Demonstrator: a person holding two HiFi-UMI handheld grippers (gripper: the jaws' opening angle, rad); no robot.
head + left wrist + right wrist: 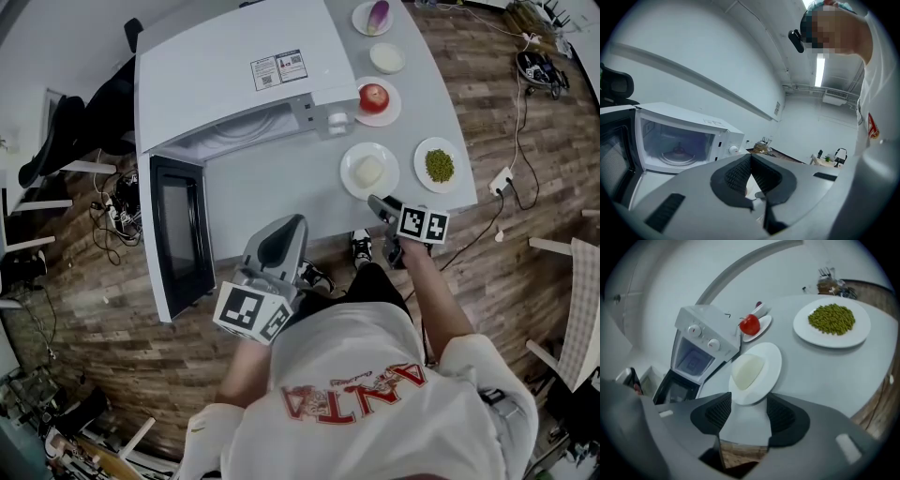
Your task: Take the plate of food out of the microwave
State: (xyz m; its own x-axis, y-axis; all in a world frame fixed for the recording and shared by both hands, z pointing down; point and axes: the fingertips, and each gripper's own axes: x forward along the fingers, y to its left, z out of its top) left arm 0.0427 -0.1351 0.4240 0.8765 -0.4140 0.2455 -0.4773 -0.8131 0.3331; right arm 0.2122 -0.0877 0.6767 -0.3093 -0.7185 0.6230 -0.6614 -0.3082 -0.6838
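Note:
The white plate of pale food [368, 172] rests on the grey table [272, 187], right of the microwave [234, 75]. My right gripper [380, 202] is at its near edge. In the right gripper view the plate [757, 369] has its near rim between the wide-apart jaws of the right gripper [749, 401], and the pads do not press on it. My left gripper [292, 223] hovers over the table's front edge, jaws together and empty. In the left gripper view the left gripper [750, 159] points past the microwave [717, 136], whose cavity shows only a bare turntable [677, 157].
The microwave door [178, 234] hangs open to the left, over the floor. Right of the microwave stand a plate of green peas [438, 165], a plate with a red apple [375, 97], a small white bowl [386, 57] and a plate with a purple vegetable [374, 16].

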